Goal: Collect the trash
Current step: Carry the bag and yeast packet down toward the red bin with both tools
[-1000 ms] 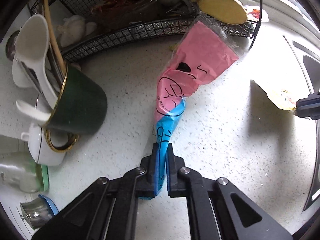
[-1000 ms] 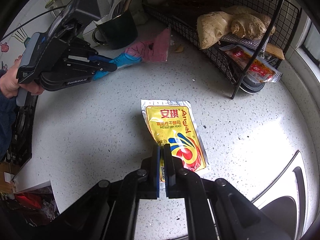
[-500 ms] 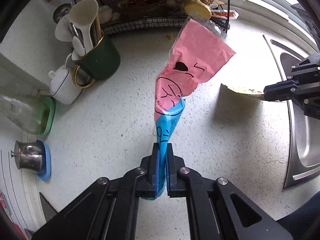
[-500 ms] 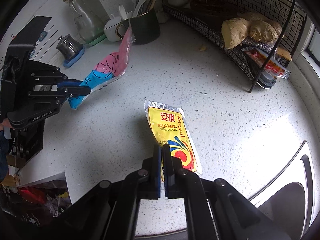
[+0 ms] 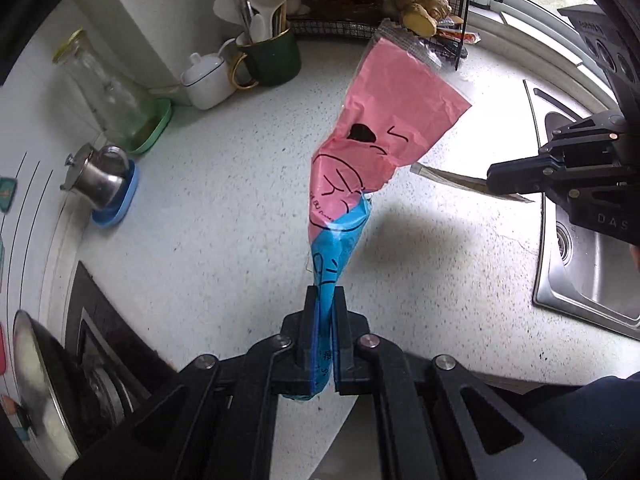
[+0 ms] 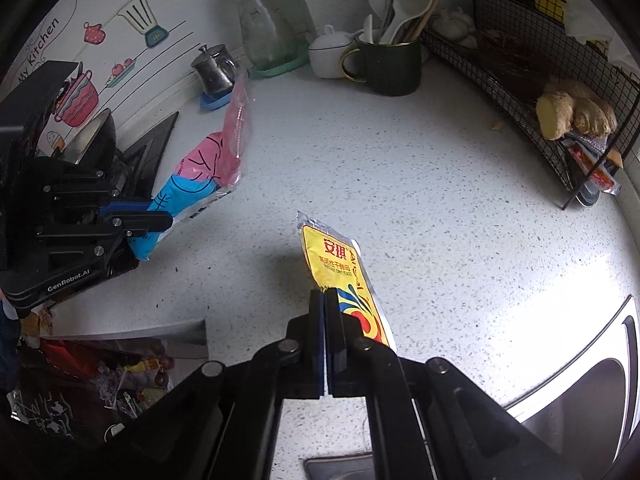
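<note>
My left gripper (image 5: 325, 300) is shut on the blue end of a pink and blue plastic wrapper (image 5: 384, 136), which stands up from the jaws above the white speckled counter (image 5: 208, 216). The right wrist view shows that wrapper (image 6: 208, 168) and the left gripper (image 6: 160, 220) at the left. My right gripper (image 6: 325, 300) is shut on the lower edge of a yellow yeast packet (image 6: 340, 268), lifted off the counter. Seen edge-on in the left wrist view, the packet (image 5: 448, 178) sticks out of the right gripper (image 5: 492, 180) at the right.
A green mug of utensils (image 6: 390, 64), white pot (image 6: 330, 54), glass bottle (image 6: 266, 20) and steel jug (image 6: 214, 68) line the back wall. A wire rack with ginger (image 6: 572, 114) stands at the right. The sink (image 5: 588, 264) lies right. An open bin of rubbish (image 6: 100, 376) sits below the counter edge.
Both grippers have pulled back from the rack and risen, each still holding its piece. The yeast packet has come off the counter. The stove, sink and rubbish bin have come into view.
</note>
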